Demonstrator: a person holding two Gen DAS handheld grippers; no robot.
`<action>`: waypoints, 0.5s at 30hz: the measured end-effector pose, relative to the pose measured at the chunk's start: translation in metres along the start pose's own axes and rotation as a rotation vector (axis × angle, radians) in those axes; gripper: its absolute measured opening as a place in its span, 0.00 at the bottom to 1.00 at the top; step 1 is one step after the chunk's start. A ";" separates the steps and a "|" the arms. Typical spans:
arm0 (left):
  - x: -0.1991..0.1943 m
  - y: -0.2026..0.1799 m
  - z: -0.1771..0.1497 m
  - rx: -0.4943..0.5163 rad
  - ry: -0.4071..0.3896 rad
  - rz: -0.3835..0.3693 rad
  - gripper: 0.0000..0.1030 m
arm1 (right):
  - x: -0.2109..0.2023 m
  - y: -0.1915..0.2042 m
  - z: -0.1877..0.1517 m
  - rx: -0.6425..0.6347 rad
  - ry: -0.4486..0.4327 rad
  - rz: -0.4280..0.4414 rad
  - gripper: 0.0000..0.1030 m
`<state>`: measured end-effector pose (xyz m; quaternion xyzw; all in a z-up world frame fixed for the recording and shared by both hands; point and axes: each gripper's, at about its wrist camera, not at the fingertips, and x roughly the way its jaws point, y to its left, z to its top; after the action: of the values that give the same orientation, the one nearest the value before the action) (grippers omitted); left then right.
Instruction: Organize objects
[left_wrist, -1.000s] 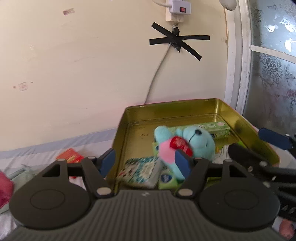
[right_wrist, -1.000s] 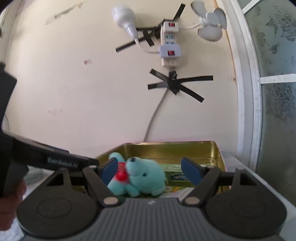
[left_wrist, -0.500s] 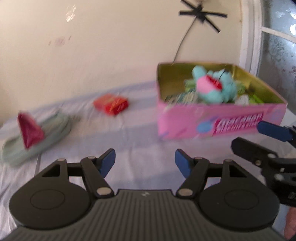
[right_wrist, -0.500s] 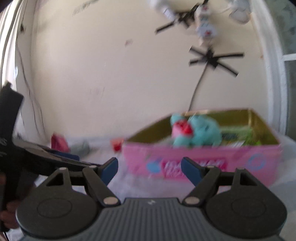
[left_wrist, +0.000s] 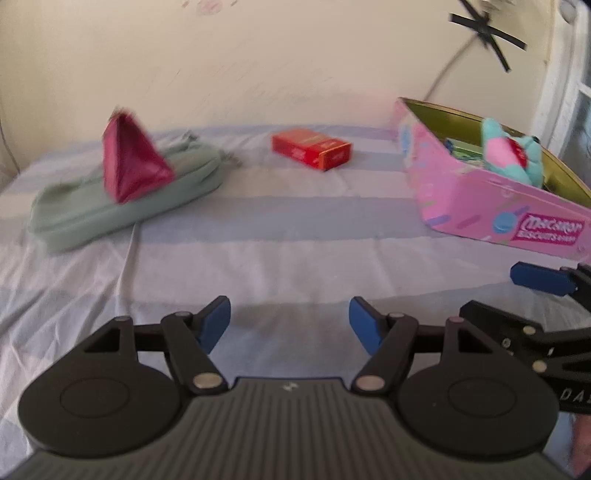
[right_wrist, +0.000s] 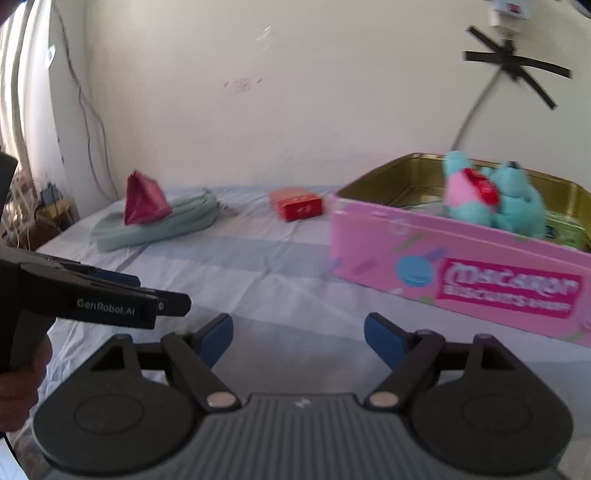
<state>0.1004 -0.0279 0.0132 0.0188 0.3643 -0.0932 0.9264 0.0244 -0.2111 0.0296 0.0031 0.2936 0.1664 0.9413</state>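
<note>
Between placements: left claw (left_wrist: 288, 319) and right claw (right_wrist: 298, 338) both gape wide and hold nothing, hovering above the bed's (left_wrist: 280, 236) near edge. The tin (left_wrist: 491, 206) at the right edge already holds the plush (left_wrist: 511, 155). Probably next is the red box (left_wrist: 311, 149), lying flat near the far edge, its long axis running left–right along that edge; a grasp calls for closing across its short width. The pyramid pouch (left_wrist: 129, 160) rests point-up on the green case (left_wrist: 125, 201) towards the far left corner.

Soft daylight, motion blur, fisheye-warped edges
</note>
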 end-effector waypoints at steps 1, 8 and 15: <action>0.001 0.006 0.000 -0.018 0.009 -0.010 0.70 | 0.004 0.005 0.001 -0.010 0.009 0.003 0.79; -0.002 0.025 -0.003 -0.074 -0.013 -0.075 0.71 | 0.031 0.035 0.007 -0.082 0.066 0.013 0.83; 0.000 0.036 -0.003 -0.093 -0.038 -0.113 0.71 | 0.046 0.048 0.008 -0.128 0.098 0.003 0.84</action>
<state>0.1053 0.0079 0.0100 -0.0469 0.3510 -0.1285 0.9263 0.0494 -0.1510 0.0157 -0.0647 0.3280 0.1861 0.9239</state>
